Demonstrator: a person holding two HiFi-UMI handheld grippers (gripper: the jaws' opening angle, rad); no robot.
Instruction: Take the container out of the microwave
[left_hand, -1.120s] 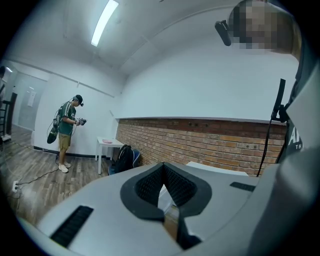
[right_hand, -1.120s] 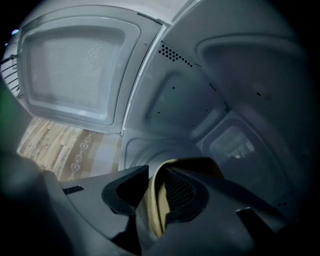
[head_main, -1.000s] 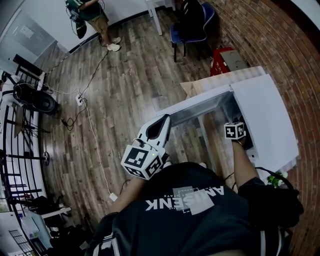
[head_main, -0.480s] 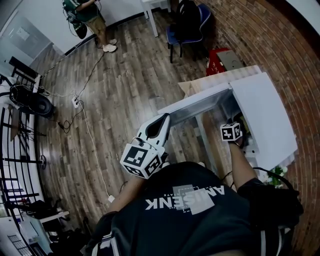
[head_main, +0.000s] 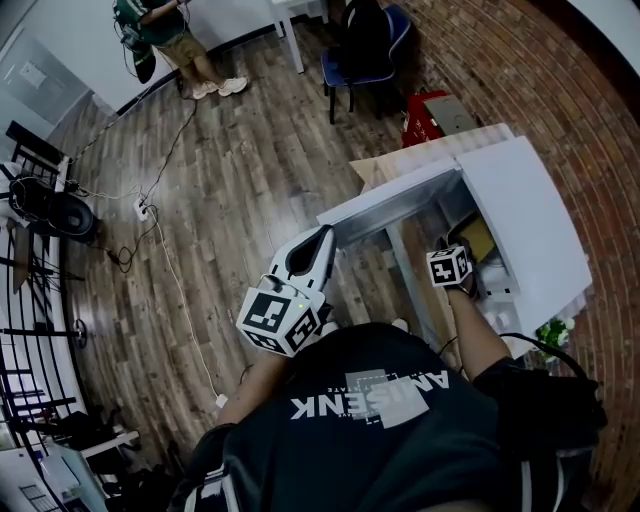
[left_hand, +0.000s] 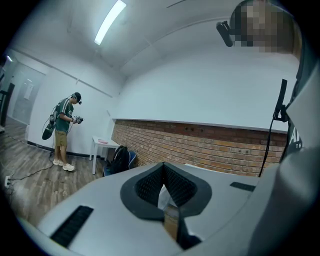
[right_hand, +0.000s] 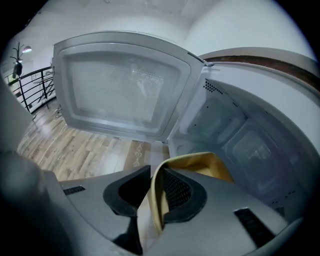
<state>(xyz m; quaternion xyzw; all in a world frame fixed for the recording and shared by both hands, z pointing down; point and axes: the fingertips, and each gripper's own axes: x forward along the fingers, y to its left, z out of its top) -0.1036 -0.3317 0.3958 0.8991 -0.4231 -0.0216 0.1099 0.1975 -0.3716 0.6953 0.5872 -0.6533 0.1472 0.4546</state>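
Your right tongs (right_hand: 155, 174) point down at the mouth of the open microwave (head_main: 535, 215), and their jaws have just been closing. They are clamped on the near wall of the yellow container (right_hand: 212, 162): one pad sits inside the rim and the other outside. The rest of the container extends ahead of the tongs and to their right, at the front edge of the microwave's white cavity. The microwave door (right_hand: 120, 90) stands swung wide open, ahead of the right tongs and to their left. In the head view, the container (head_main: 478, 240) shows as a yellow patch just beyond the right tongs' marker cube (head_main: 449, 266). Your left tongs (left_hand: 161, 169) are held level, well apart from the microwave. Their jaws are closed tip to tip and grip nothing. Far beyond them, a person (left_hand: 62, 131) stands by a white wall.
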